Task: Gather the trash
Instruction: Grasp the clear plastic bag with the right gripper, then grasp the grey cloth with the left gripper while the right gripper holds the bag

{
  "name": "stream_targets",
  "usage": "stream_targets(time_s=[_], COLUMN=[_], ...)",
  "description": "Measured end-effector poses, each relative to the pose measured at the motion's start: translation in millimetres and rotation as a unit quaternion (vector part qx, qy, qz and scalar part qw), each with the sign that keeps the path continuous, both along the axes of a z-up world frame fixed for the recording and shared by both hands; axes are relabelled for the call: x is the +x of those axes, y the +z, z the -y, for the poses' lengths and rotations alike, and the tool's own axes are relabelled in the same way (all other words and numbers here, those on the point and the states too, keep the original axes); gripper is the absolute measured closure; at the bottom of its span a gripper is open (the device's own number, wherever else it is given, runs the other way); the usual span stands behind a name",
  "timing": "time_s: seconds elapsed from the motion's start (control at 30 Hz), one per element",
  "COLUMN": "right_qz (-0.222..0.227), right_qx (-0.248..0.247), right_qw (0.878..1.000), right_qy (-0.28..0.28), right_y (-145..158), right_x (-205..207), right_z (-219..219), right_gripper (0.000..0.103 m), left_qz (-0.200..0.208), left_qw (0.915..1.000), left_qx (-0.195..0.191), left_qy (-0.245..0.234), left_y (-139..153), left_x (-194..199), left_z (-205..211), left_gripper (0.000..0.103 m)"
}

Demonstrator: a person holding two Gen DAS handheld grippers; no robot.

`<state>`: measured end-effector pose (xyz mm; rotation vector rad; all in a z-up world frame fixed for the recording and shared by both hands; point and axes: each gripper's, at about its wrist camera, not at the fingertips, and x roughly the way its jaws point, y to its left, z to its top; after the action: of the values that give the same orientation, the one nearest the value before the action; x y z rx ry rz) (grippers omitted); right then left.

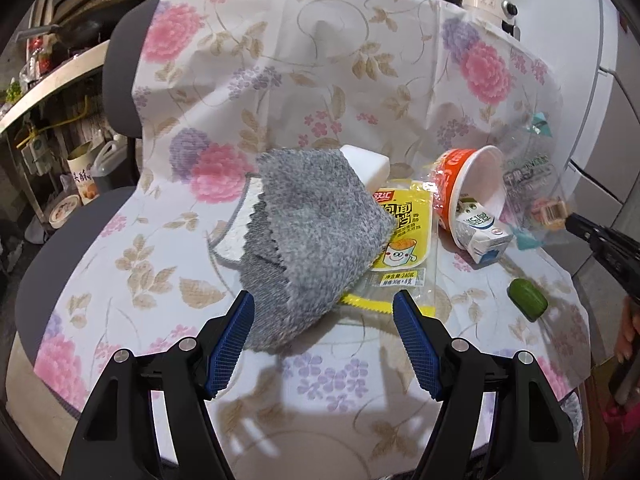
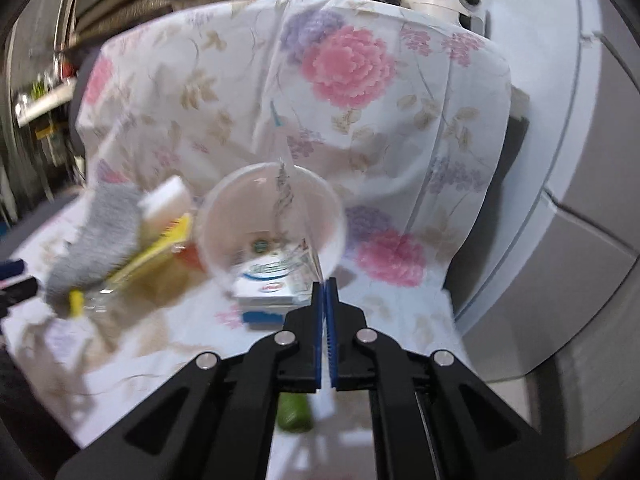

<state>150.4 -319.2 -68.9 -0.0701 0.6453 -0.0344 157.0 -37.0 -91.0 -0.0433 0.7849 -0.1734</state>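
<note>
on the floral cloth (image 1: 280,40), yellow wrapper (image 1: 404,240) reads "双汇"; left jaws released, right jaws seemingly clenching clear bag (image 1: 532,176).

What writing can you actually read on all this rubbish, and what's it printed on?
"双汇": red label on the yellow packet.
"240g": same packet, lower strip.
Milk carton, clear bag, orange cup: print too blurred or hidden to read.

Open left gripper (image 1: 324,312) over grey cloth (image 1: 316,216), tipped noodle cup (image 1: 472,192) beside it
</note>
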Motion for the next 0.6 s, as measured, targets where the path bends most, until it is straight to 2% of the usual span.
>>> stream_targets(time_s=[0.2, 0.3, 0.43, 0.6], right_qz=[0.021, 0.027, 0.033, 0.044], right_qx=[0.074, 0.104, 0.127, 0.137], right_qw=[0.997, 0.994, 0.991, 0.989], right_qy=[-0.014, -0.014, -0.013, -0.020], right_y=[15, 18, 18, 15], right_x=[-51, -75, -98, -113], right_z=[-3, -8, -19, -24], right_gripper=[0.101, 0.101, 0.100, 0.100], left_qz=[0.004, 0.005, -0.002, -0.021], left_qw=[0.9999, 0.9998, 0.9998, 0.9998], left_qx=[0.008, 0.011, 0.008, -0.003], left_qy=[0.007, 0.015, 0.016, -0.007], left_y=[2, 3, 0, -13], left_x=[-18, -23, -19, -2], left_z=[-14, -21, -27, -21], left_gripper=[0.031, 0.025, 0.025, 0.027])
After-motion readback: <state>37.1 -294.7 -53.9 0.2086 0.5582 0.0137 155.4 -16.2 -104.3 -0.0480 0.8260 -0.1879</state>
